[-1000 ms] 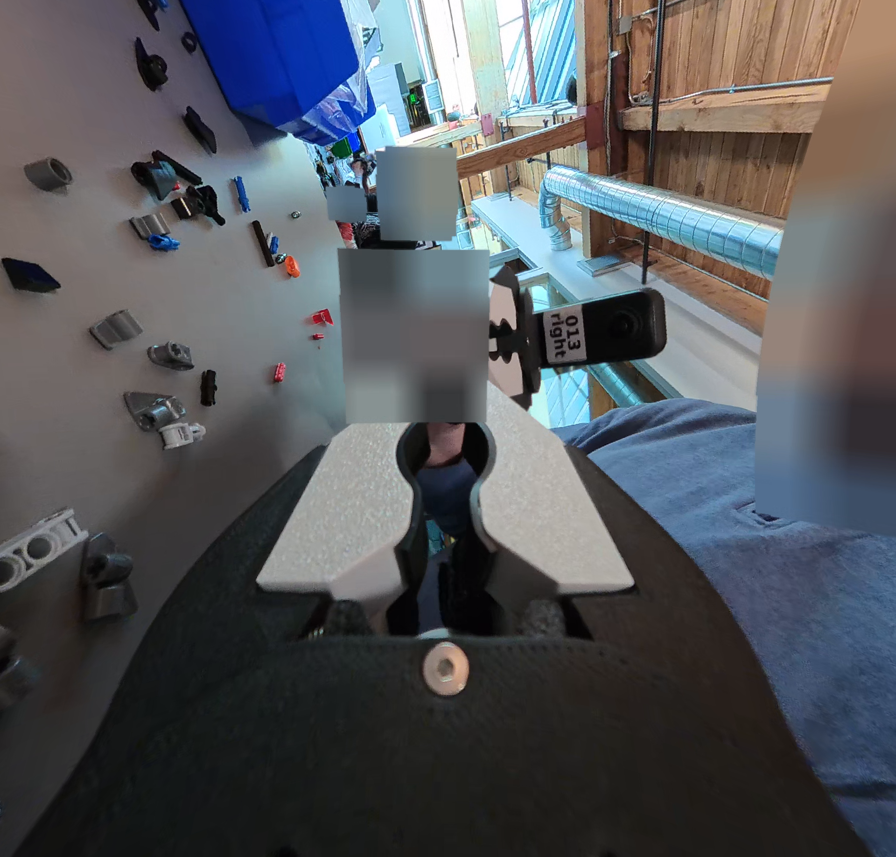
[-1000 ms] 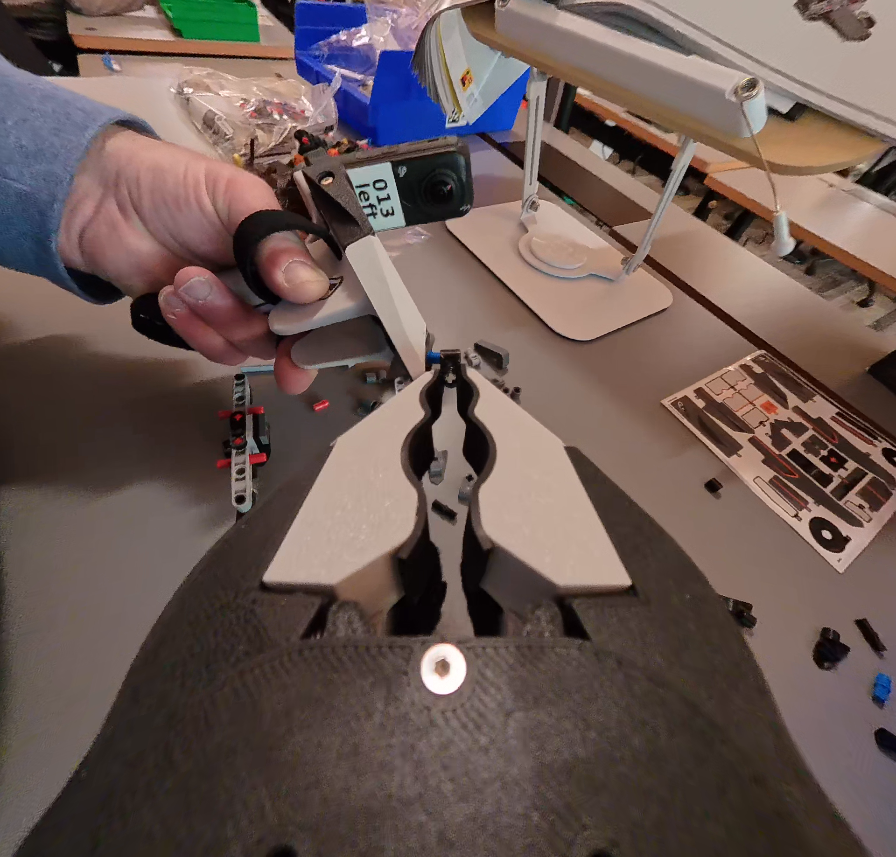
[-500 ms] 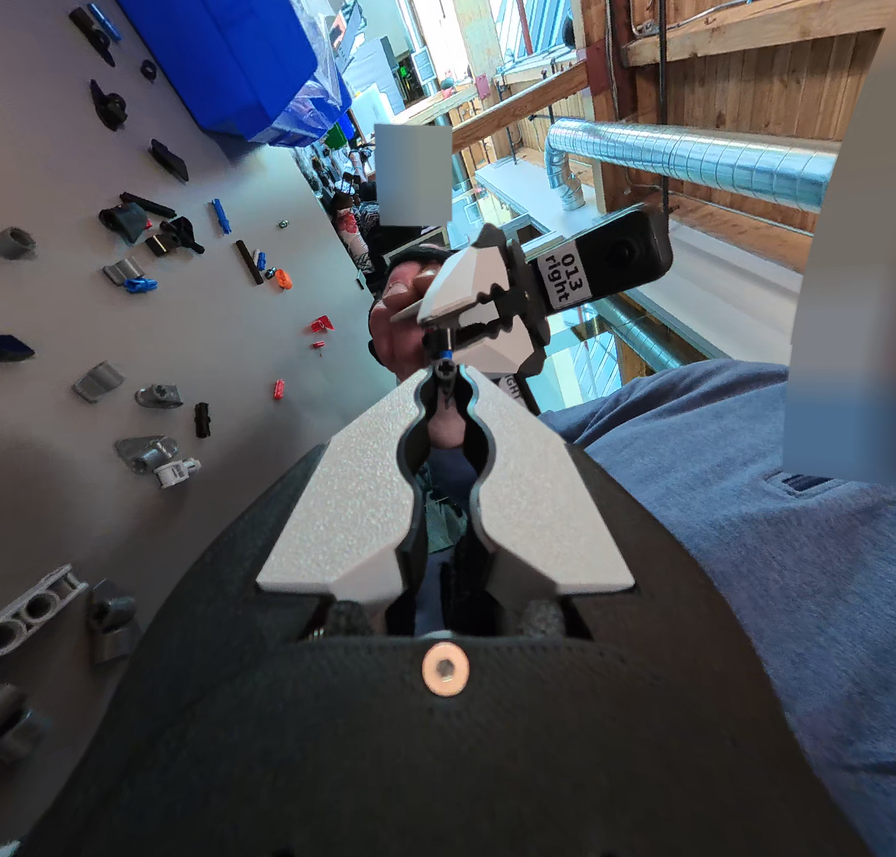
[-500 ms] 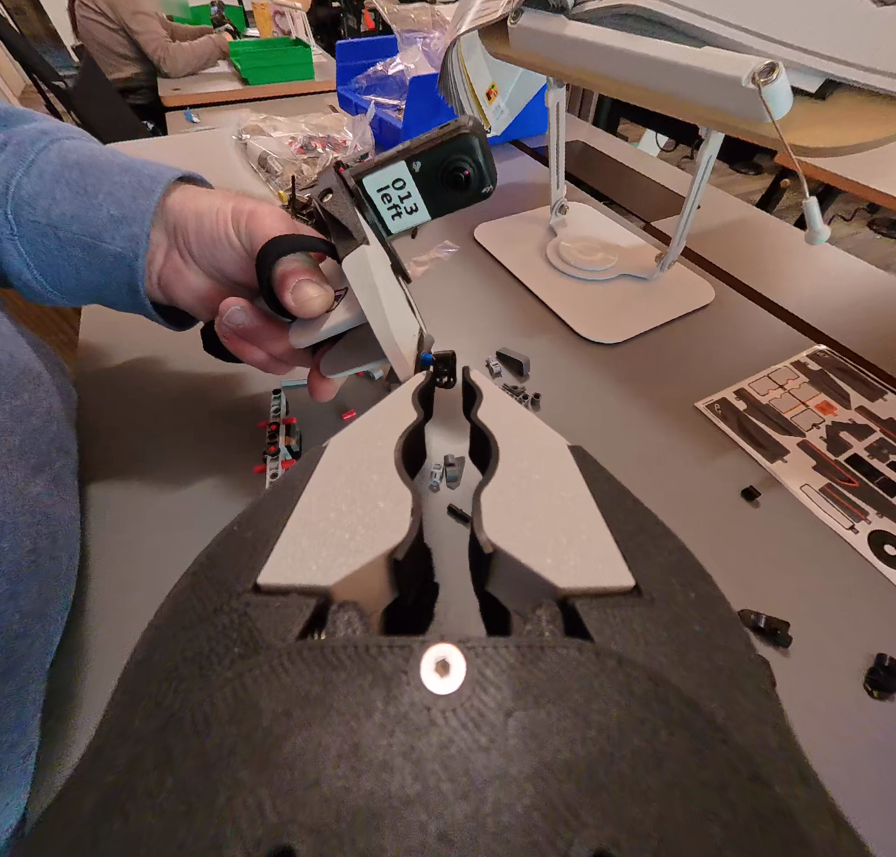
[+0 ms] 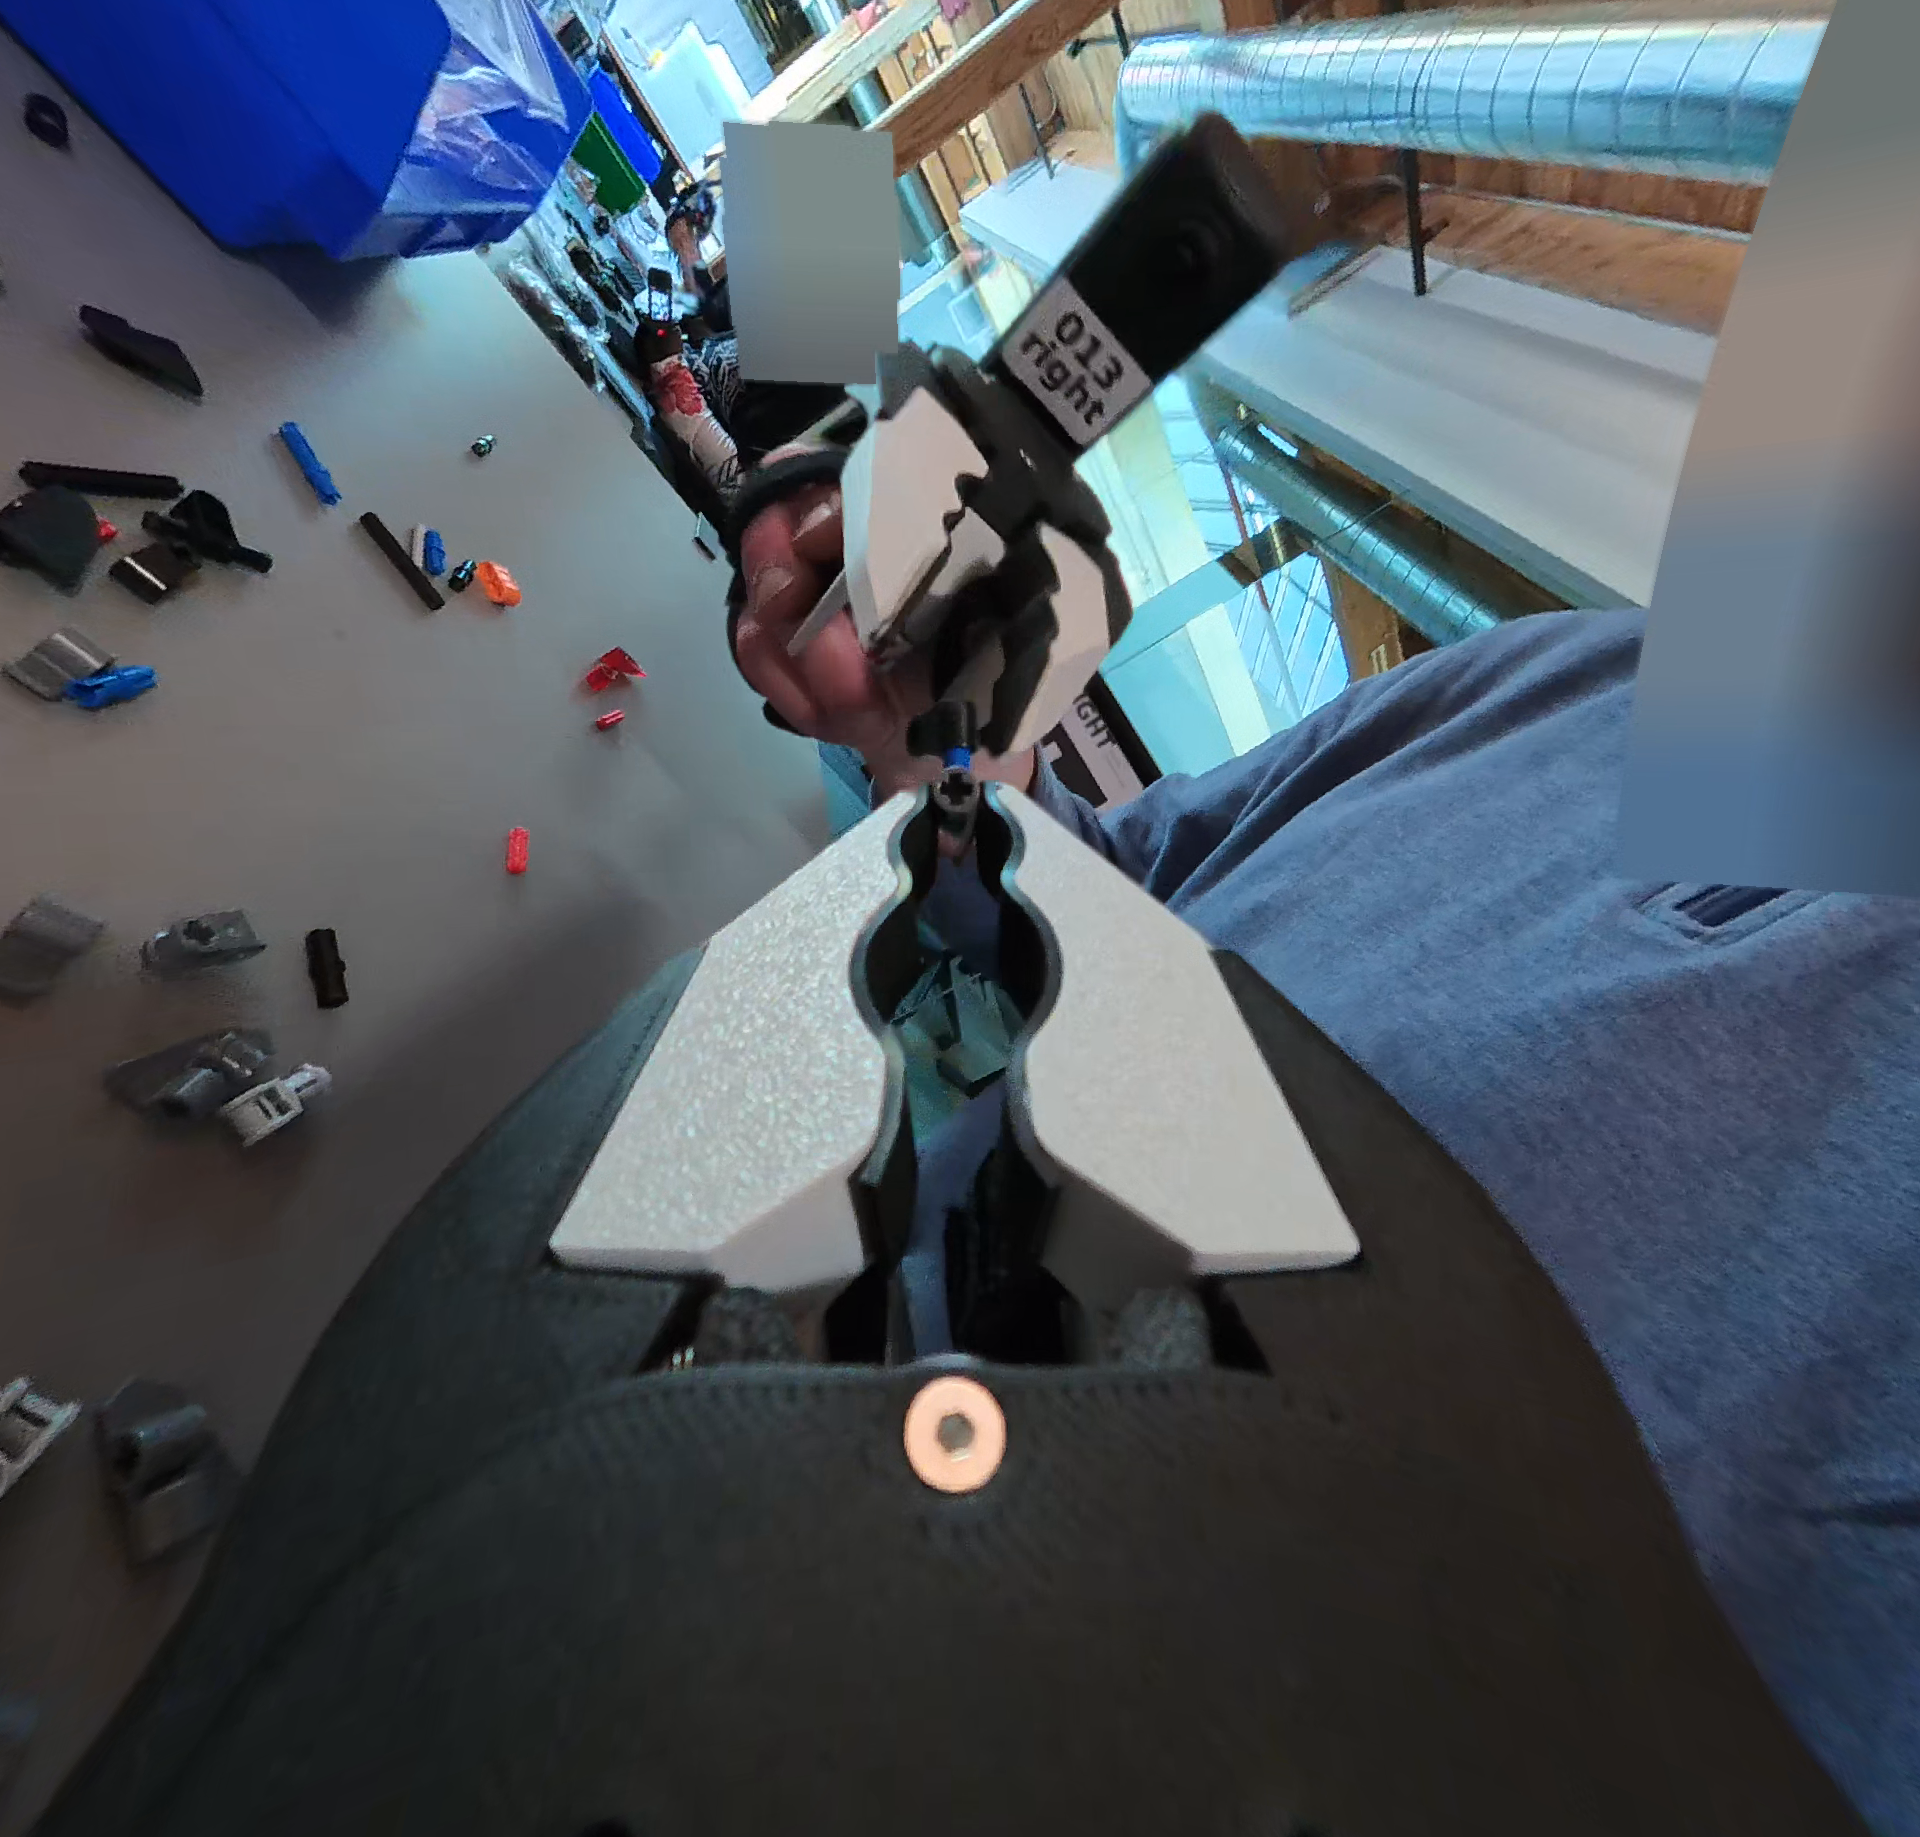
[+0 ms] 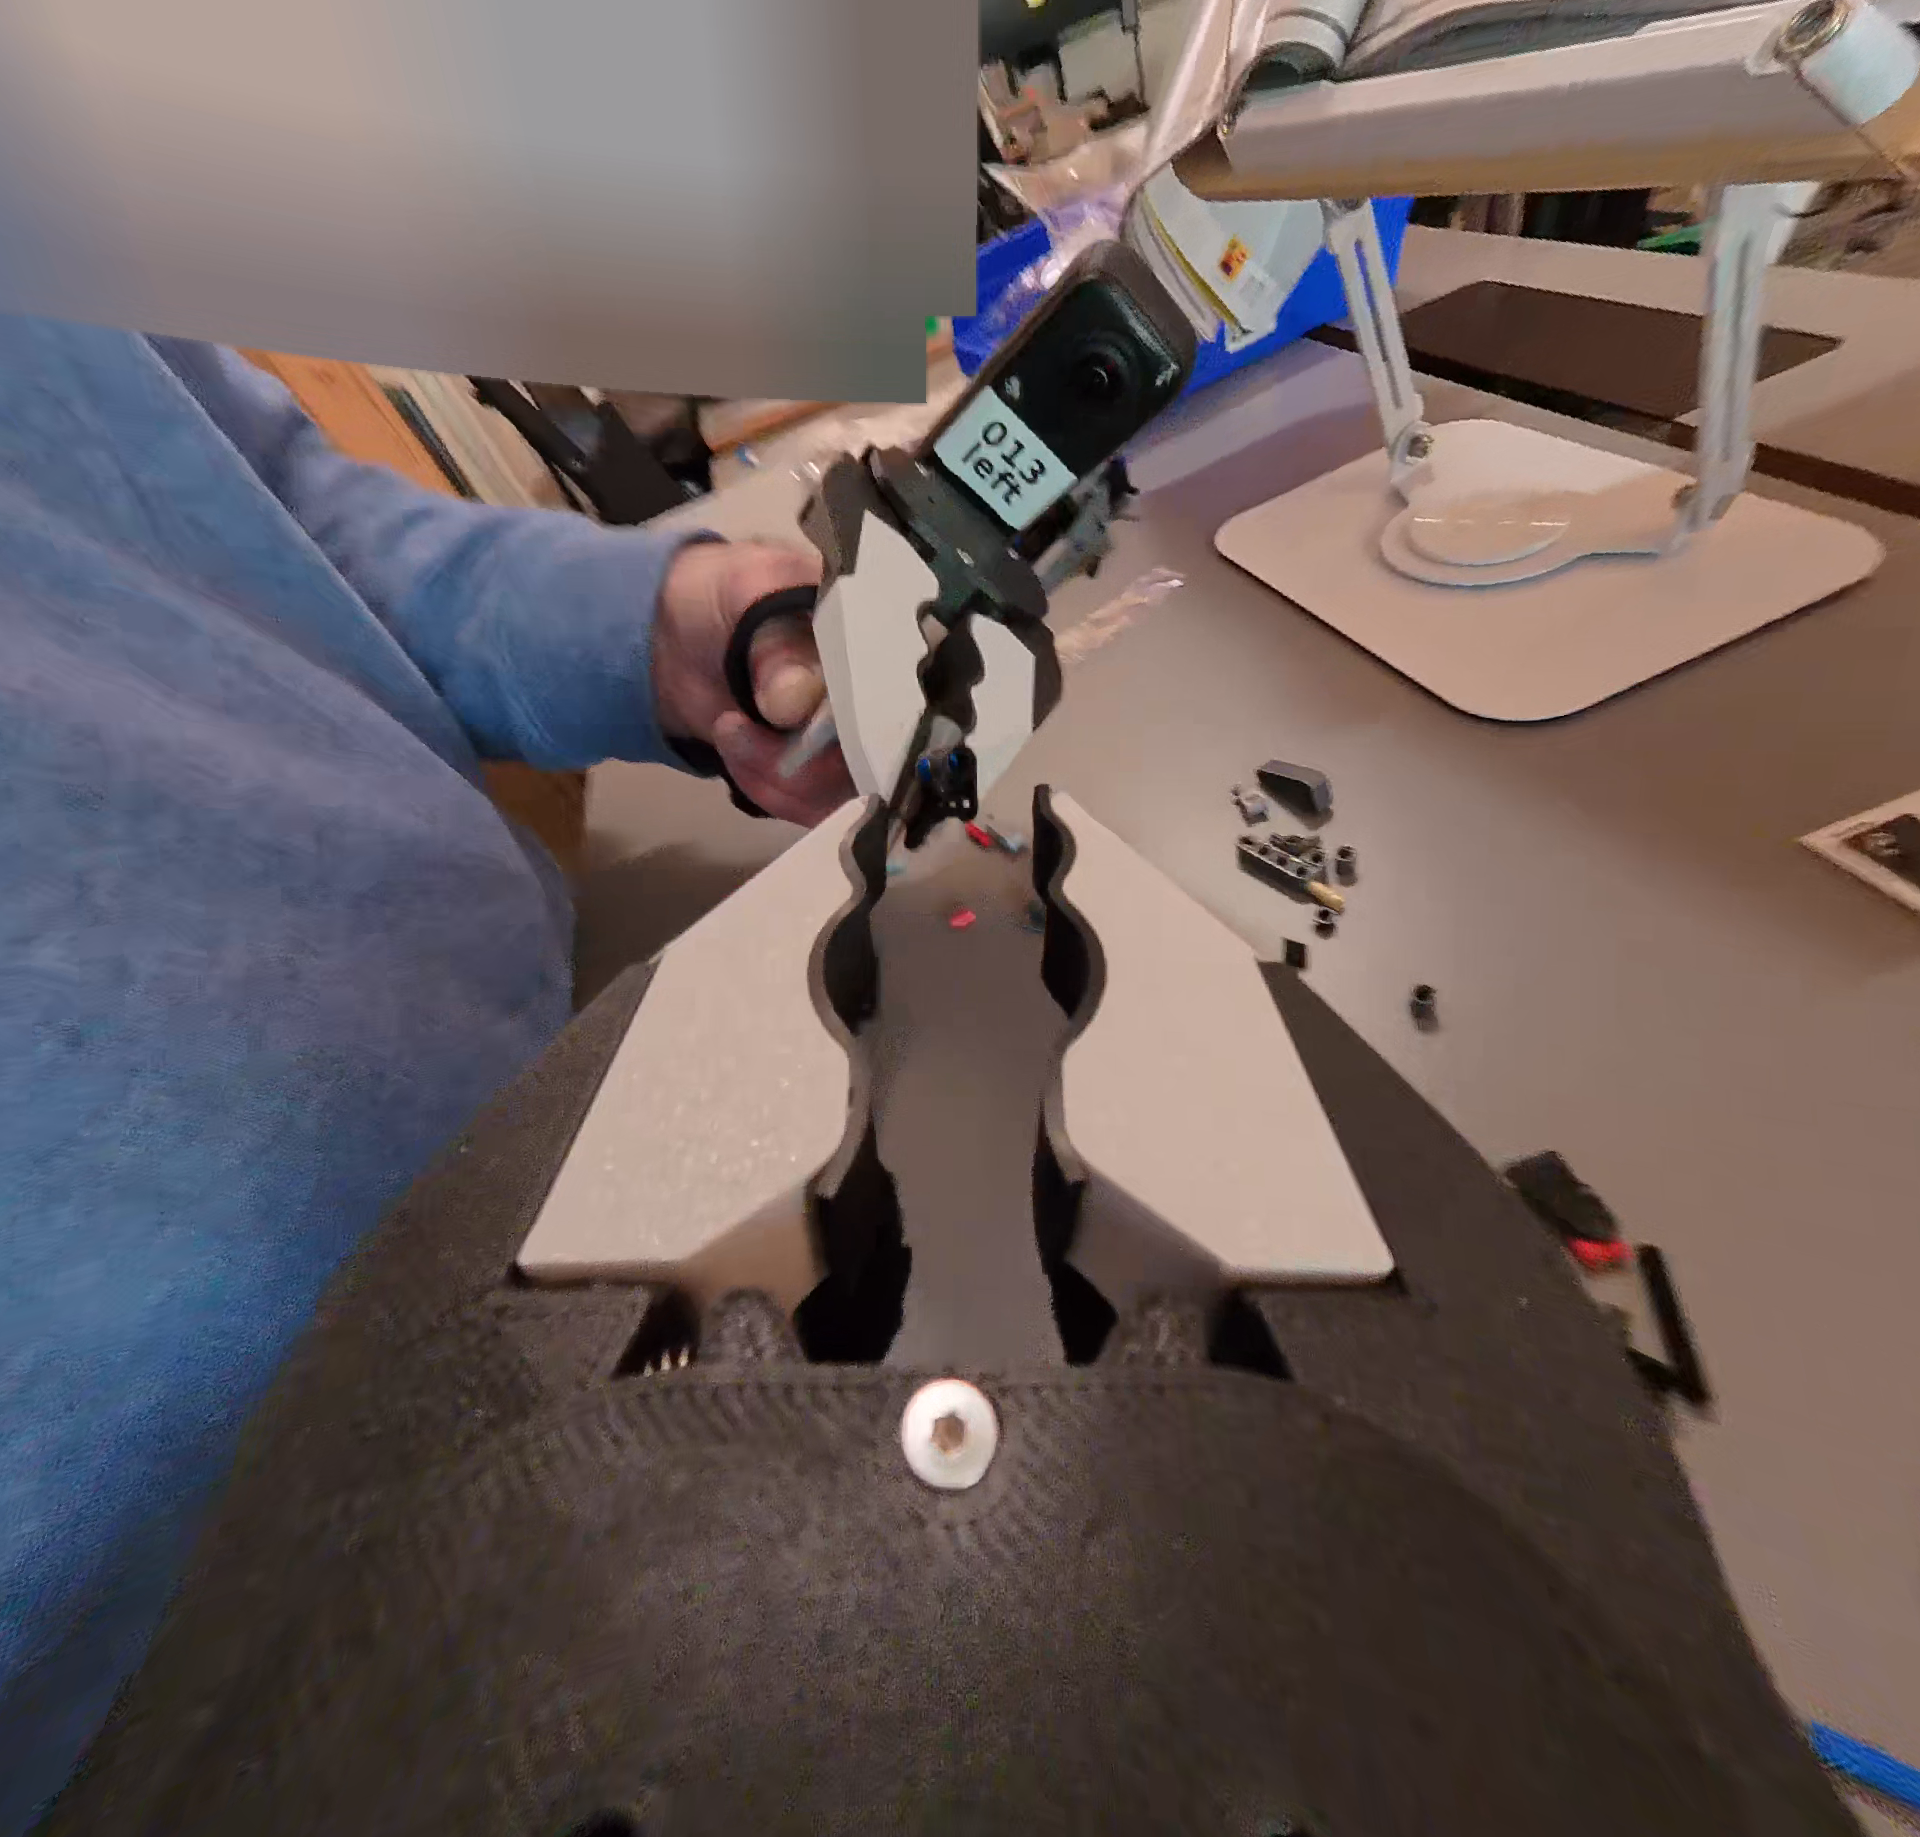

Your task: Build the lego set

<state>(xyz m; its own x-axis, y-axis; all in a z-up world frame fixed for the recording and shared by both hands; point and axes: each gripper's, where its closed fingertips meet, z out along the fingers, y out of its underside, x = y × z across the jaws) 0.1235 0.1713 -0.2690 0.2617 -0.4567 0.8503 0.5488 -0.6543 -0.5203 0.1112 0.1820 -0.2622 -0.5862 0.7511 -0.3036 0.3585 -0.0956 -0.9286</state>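
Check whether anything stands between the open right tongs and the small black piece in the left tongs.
Nothing visible does. The black piece, pinched in the left tongs, hangs right at the mouth of the right tongs, with only air between.

Grey table (image 6: 1558, 956), scattered lego pieces (image 5: 312, 592), white stand base (image 6: 1538, 582)

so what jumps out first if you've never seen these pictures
The two grippers held tip to tip in mid-air: the left gripper pinches a small black piece with a blue pin, and the right gripper is open beside it. Loose lego pieces lie scattered over the grey table.
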